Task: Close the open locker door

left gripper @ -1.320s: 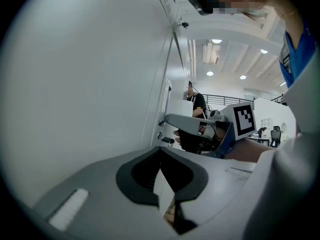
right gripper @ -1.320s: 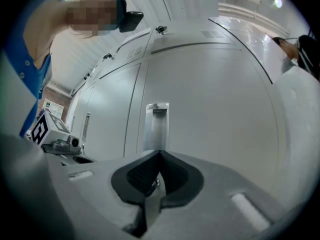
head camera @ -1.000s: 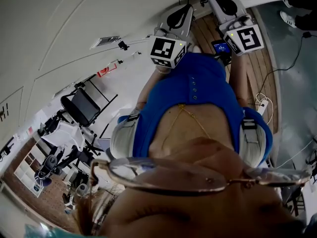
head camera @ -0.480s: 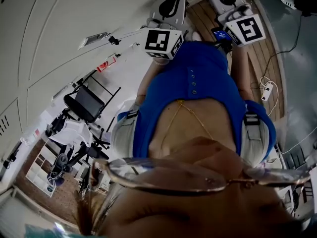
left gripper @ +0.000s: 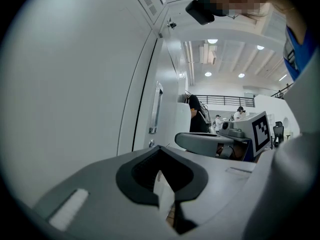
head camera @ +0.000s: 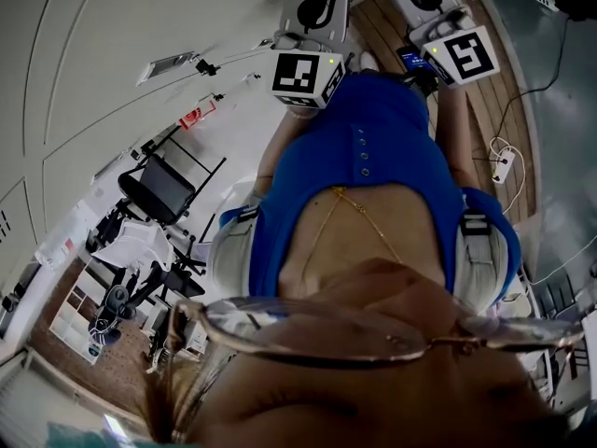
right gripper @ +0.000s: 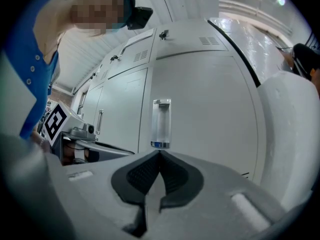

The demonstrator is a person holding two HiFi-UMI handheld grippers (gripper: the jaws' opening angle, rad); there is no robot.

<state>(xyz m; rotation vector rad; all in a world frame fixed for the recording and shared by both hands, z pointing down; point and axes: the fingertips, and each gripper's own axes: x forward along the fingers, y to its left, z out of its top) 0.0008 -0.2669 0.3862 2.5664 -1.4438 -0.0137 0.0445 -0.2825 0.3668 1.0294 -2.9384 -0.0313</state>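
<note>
**Operator and tools: appearance as worn**
You wear a blue top (head camera: 373, 171) with a row of small buttons (head camera: 363, 156) down the front, a thin gold chain (head camera: 358, 218) at the neck and thin-rimmed glasses (head camera: 373, 332). Pale shoulder straps (head camera: 233, 259) carry dark buckles. Your left tool (left gripper: 165, 184) and right tool (right gripper: 159, 176) have smooth grey housings with black ribbed pads (right gripper: 144, 173). The left marker cube (head camera: 306, 75) and right marker cube (head camera: 462, 56) are white with black squares.
</note>
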